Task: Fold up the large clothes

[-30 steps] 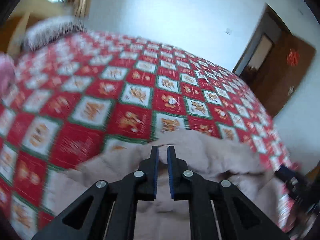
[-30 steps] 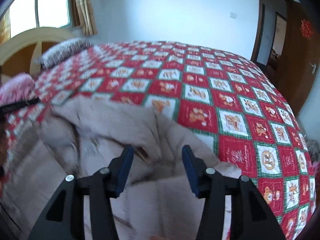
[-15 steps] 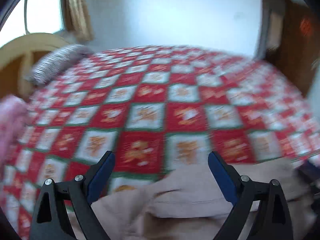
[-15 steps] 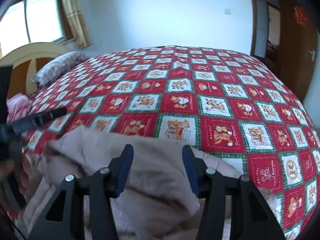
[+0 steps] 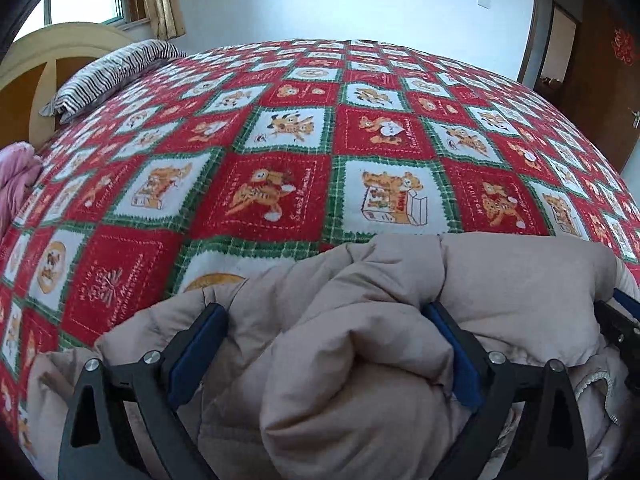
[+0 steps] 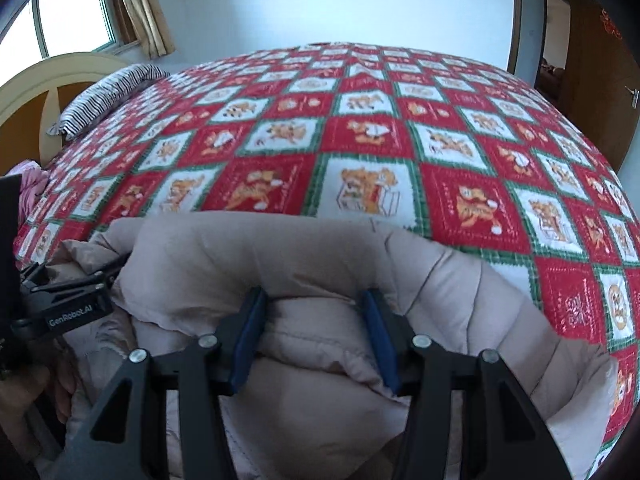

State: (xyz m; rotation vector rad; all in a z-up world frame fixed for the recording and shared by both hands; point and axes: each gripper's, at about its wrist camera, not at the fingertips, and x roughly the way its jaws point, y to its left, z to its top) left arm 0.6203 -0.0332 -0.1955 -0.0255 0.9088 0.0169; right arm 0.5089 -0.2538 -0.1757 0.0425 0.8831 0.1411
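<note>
A beige padded jacket (image 5: 500, 280) lies bunched at the near edge of a bed with a red, white and green checked bedspread (image 5: 280, 192). My left gripper (image 5: 324, 310) is over it, jaws wide and still opening; a thick fold lies between the blue pads without being pressed. In the right wrist view the jacket (image 6: 240, 248) is folded over itself. My right gripper (image 6: 314, 294) has its jaws half apart and closed on a puffy fold that fills the gap. The left gripper (image 6: 68, 300) shows at that view's left edge, on the jacket's left end.
A striped pillow (image 5: 112, 72) and a curved wooden headboard (image 5: 48, 48) are at the far left. A pink cloth (image 5: 16, 176) lies at the bed's left edge. A brown door (image 5: 600, 80) stands far right. The bedspread (image 6: 360, 128) stretches away beyond the jacket.
The left gripper's jaws went from shut on the jacket to wide apart. Both grippers came down toward the bed, and the jacket settled into a folded heap.
</note>
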